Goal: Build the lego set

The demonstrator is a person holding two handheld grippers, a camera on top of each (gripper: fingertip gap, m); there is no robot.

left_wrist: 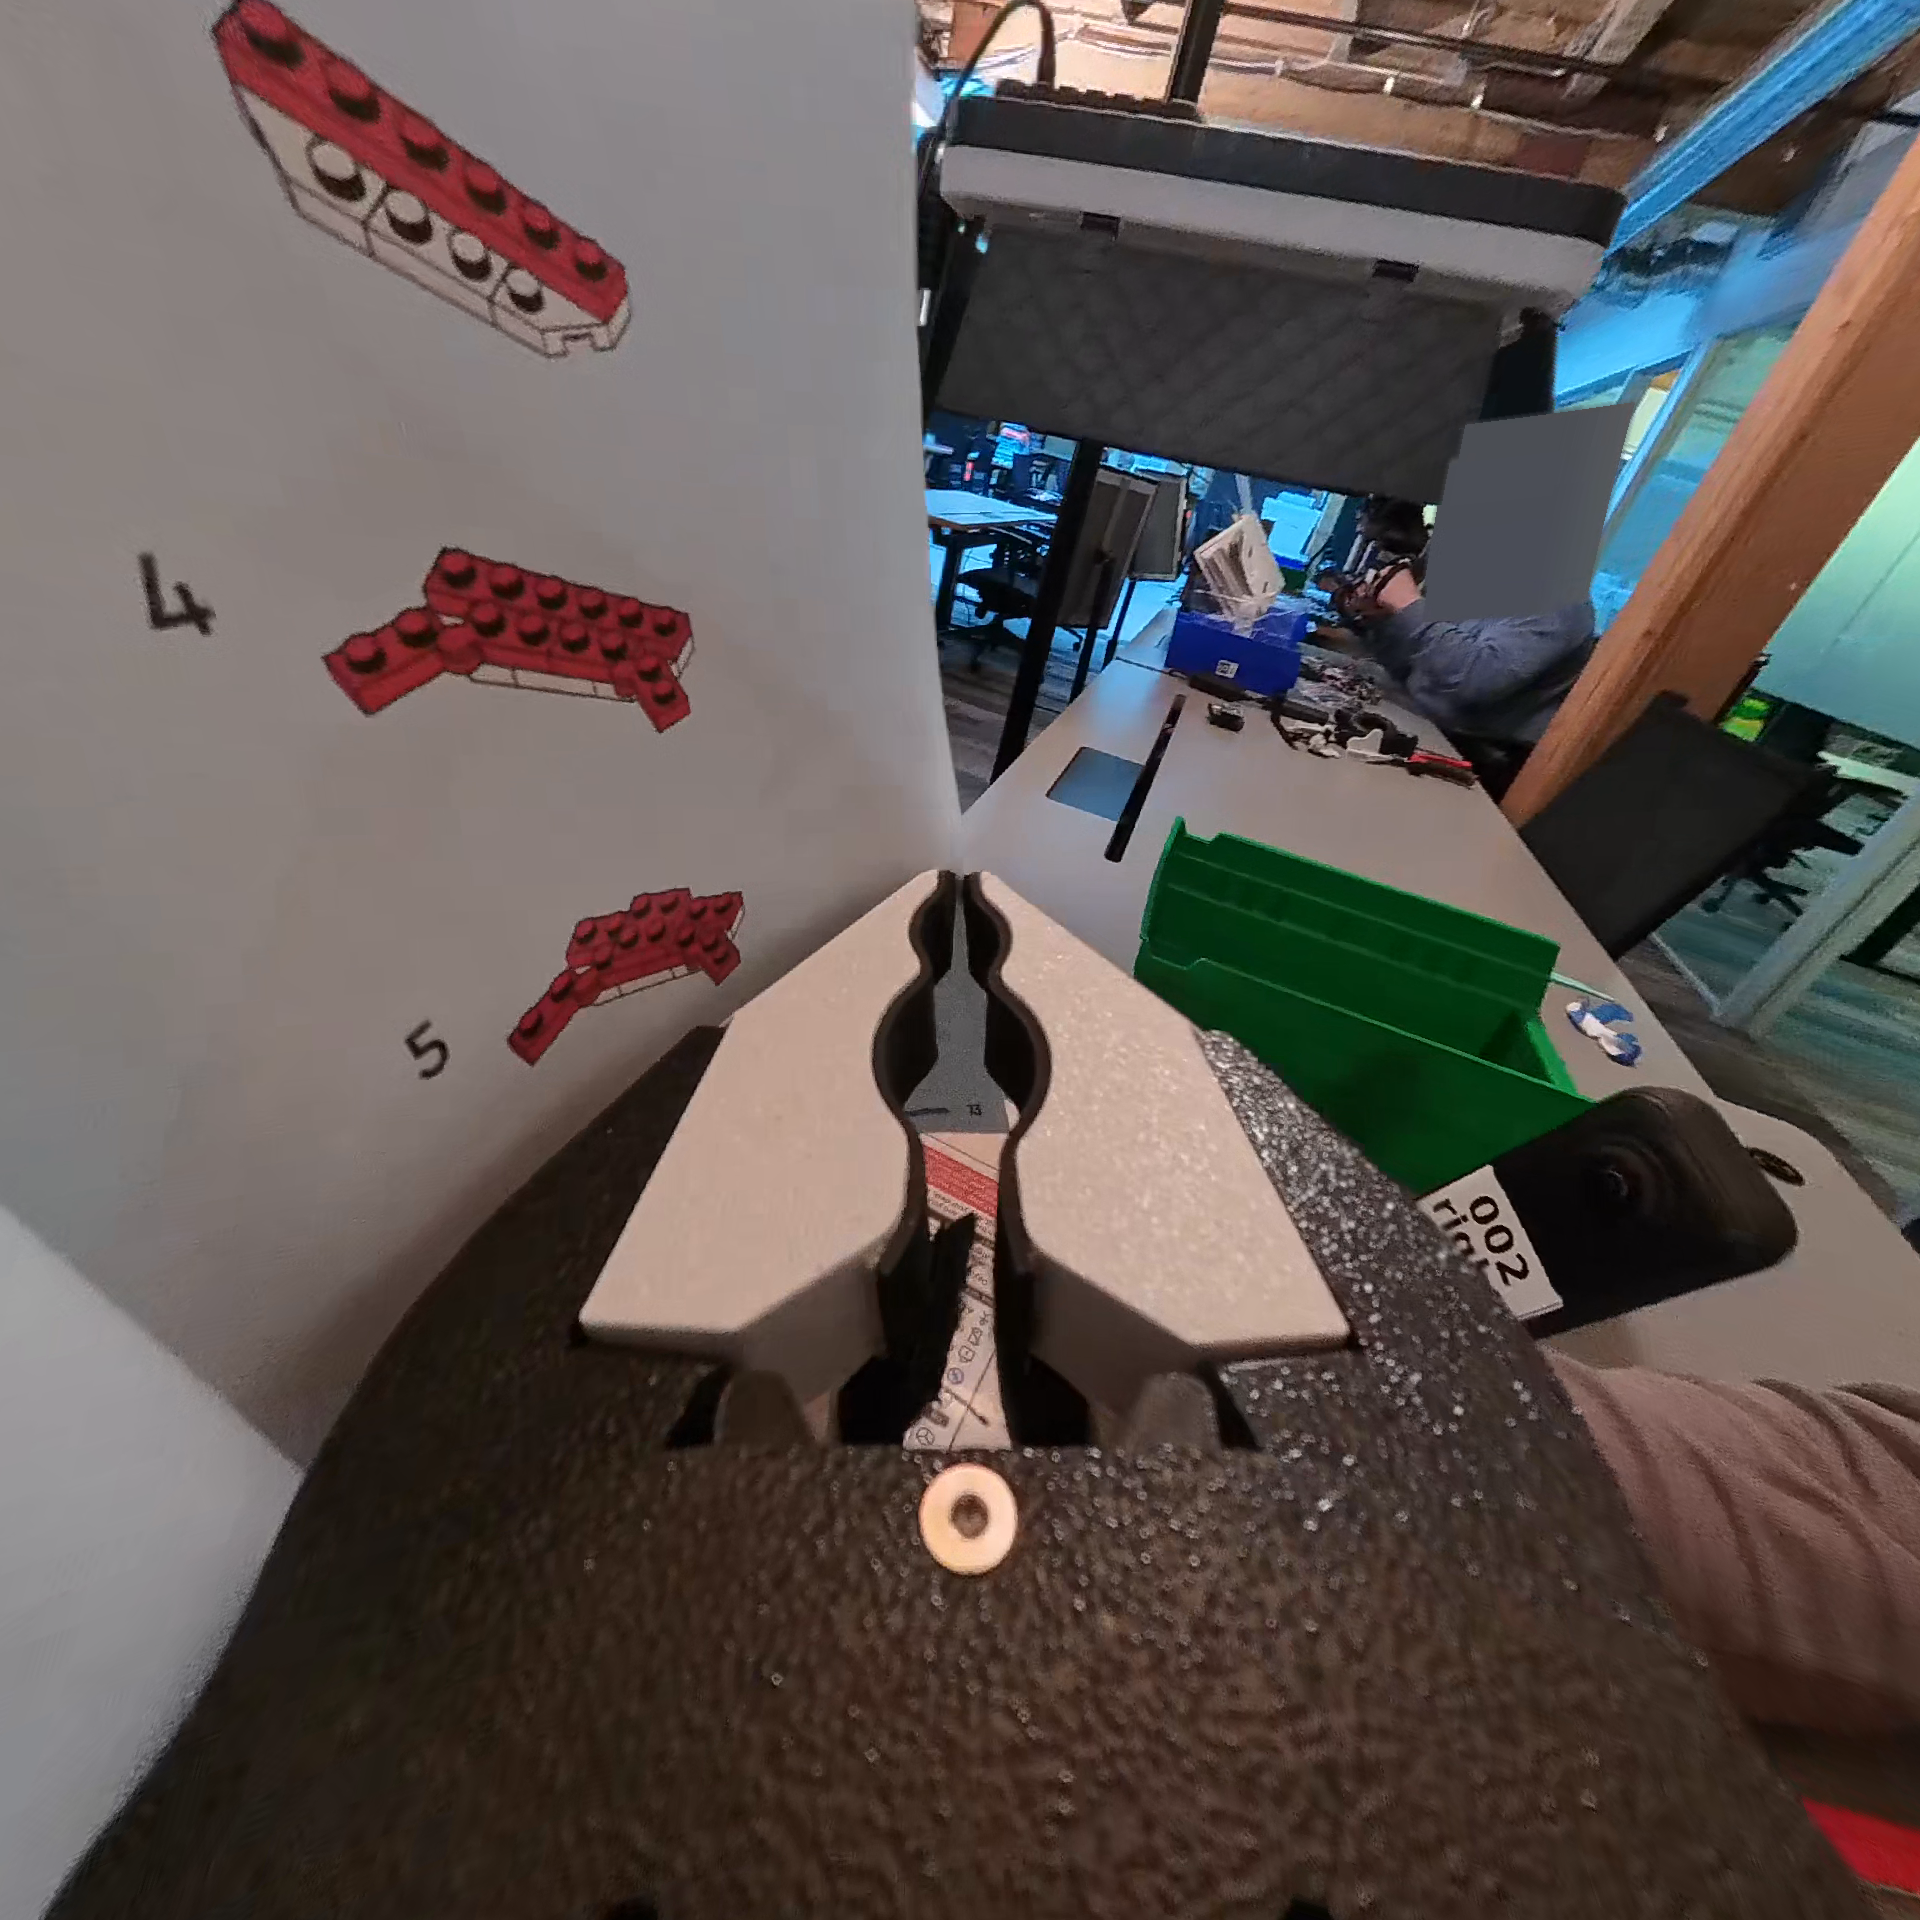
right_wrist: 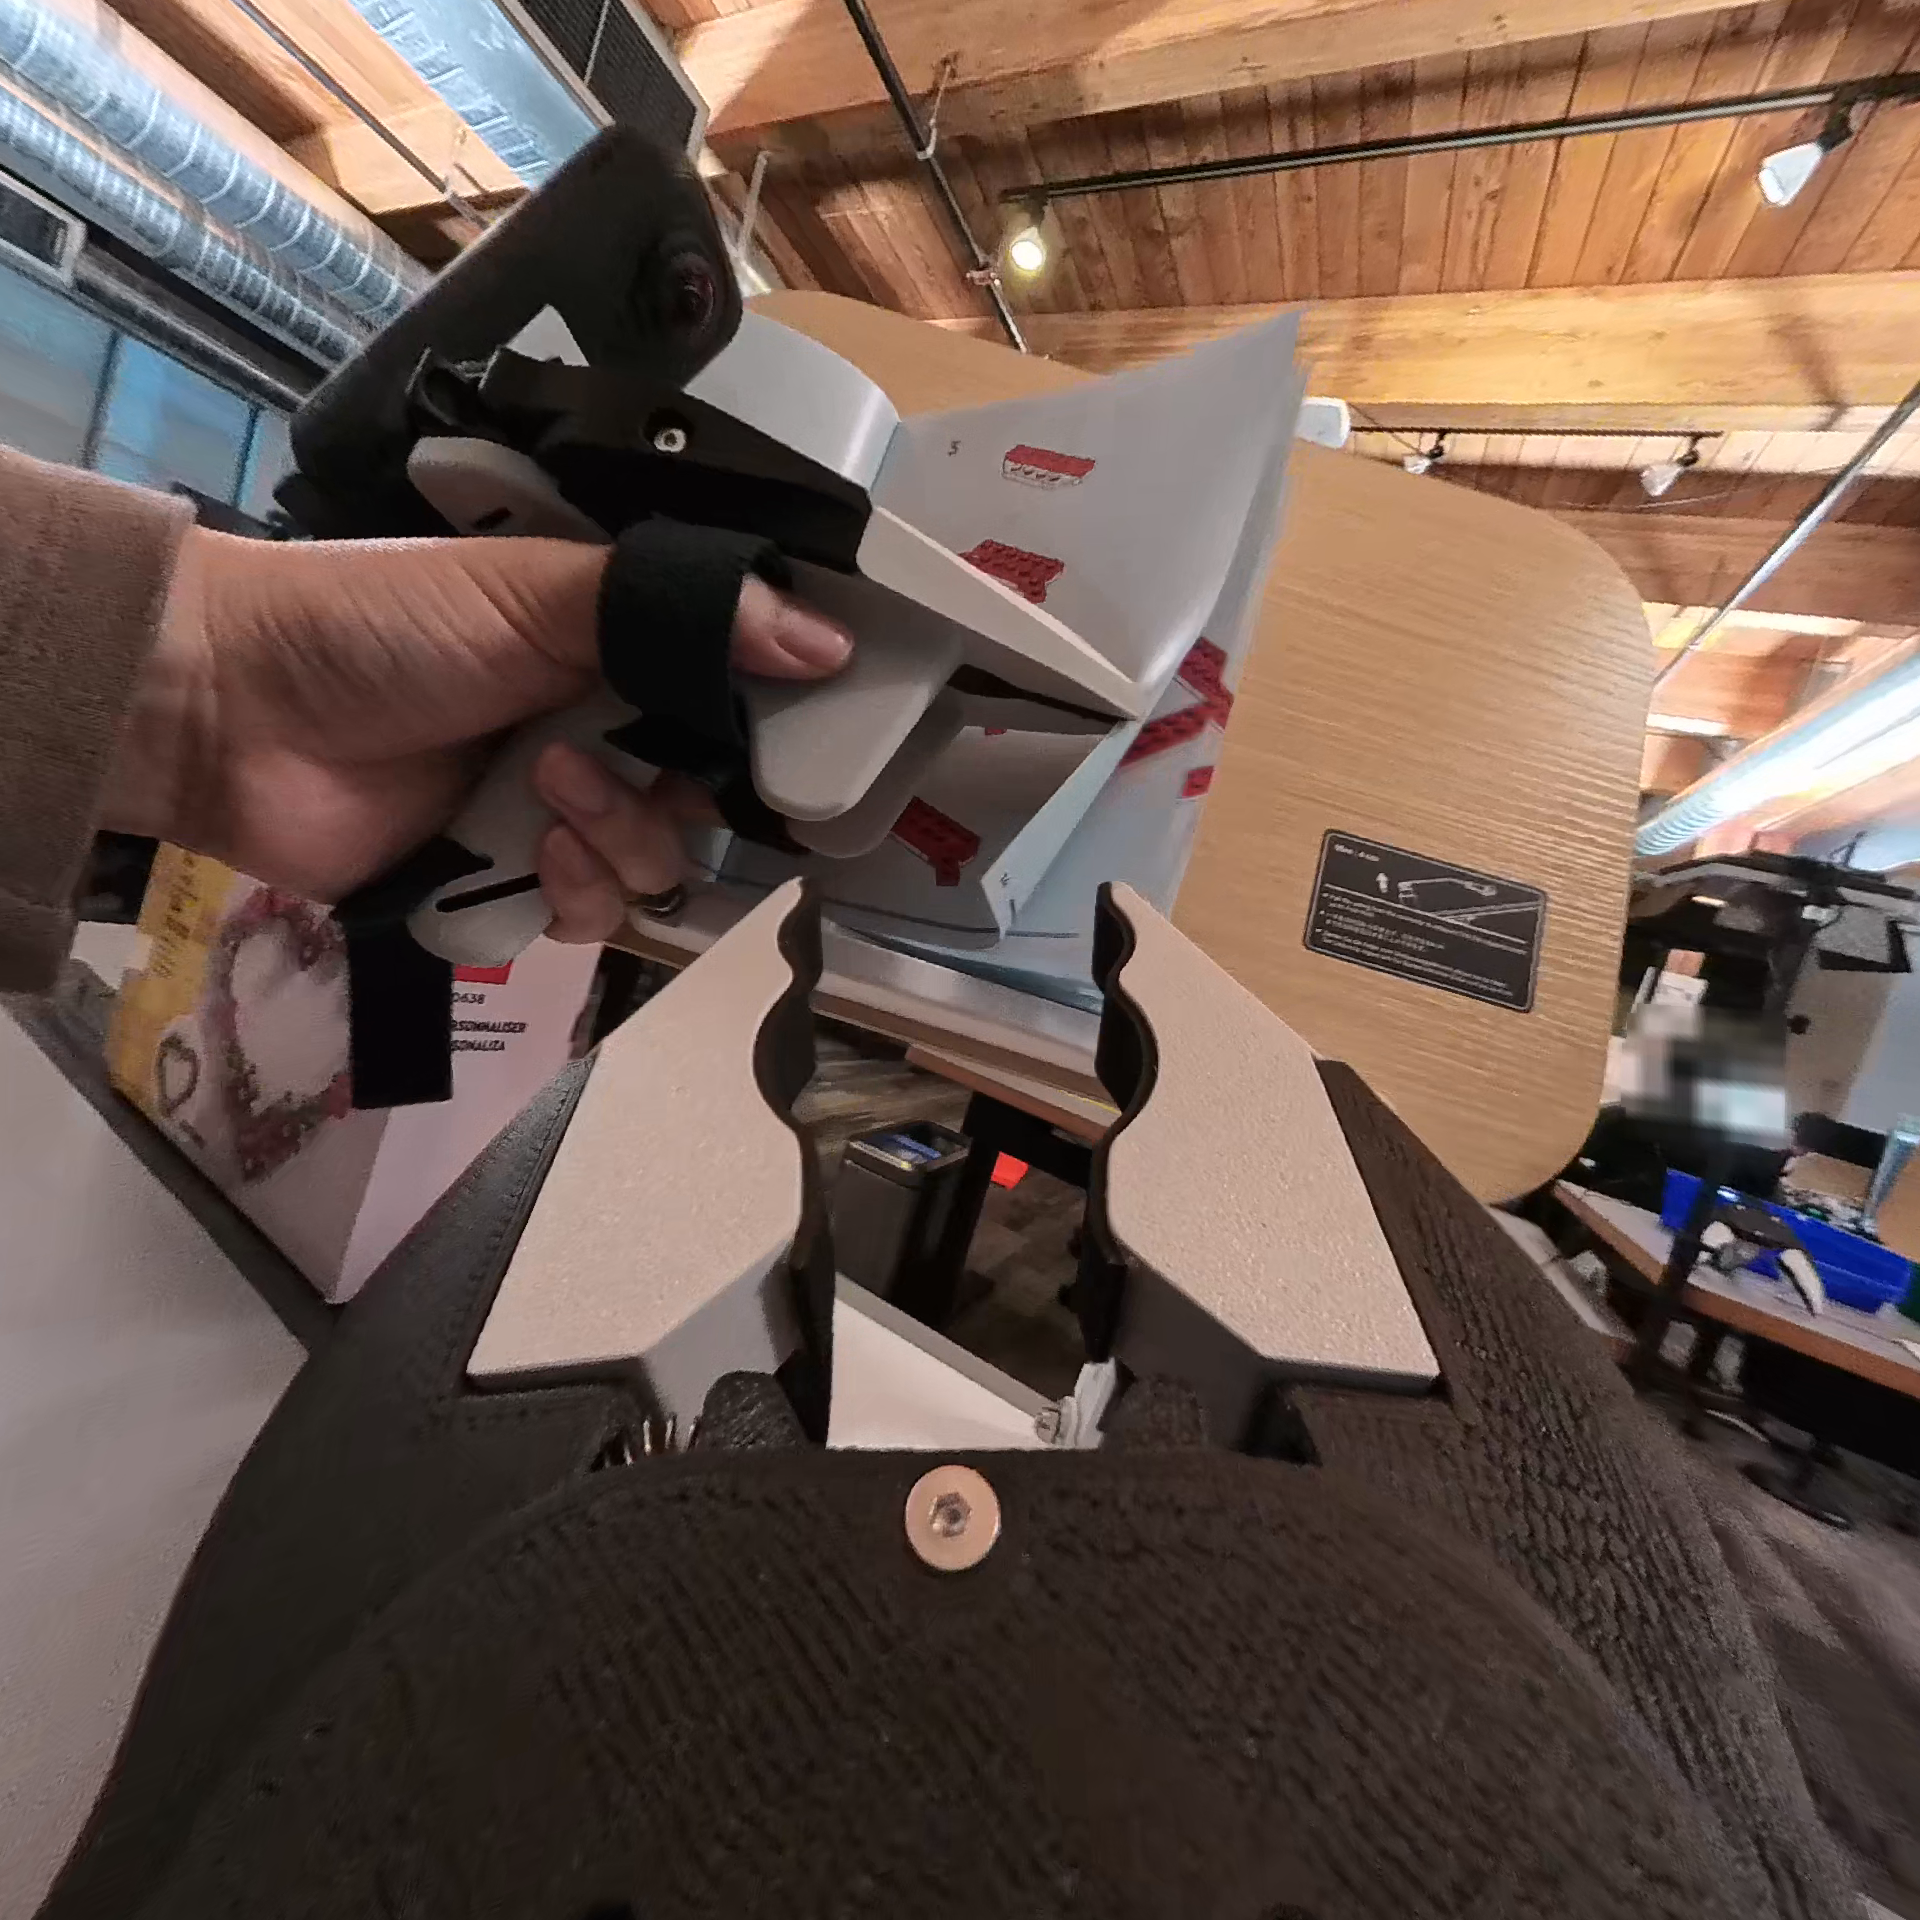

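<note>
The Lego instruction booklet [left_wrist: 468,468] stands open and fills the left of the left wrist view, showing red brick build steps. My left gripper [left_wrist: 958,883] is shut on the edge of a booklet page, with paper showing between its fingers. In the right wrist view a hand holds the left gripper [right_wrist: 1132,707] up above the table, clamped on the booklet [right_wrist: 1143,499]. My right gripper [right_wrist: 951,904] is open and empty, just below the booklet. Its camera body [left_wrist: 1621,1195] shows at the right of the left wrist view. No loose bricks are in view.
A green bin [left_wrist: 1351,987] lies on the grey table [left_wrist: 1195,727] to the right. The Lego box [right_wrist: 260,1039] stands at the left. A tilted wooden tabletop [right_wrist: 1434,727] is behind the booklet. A person [left_wrist: 1486,644] sits by a blue bin [left_wrist: 1236,644] far off. The grippers' ends are close to 6 cm from one another.
</note>
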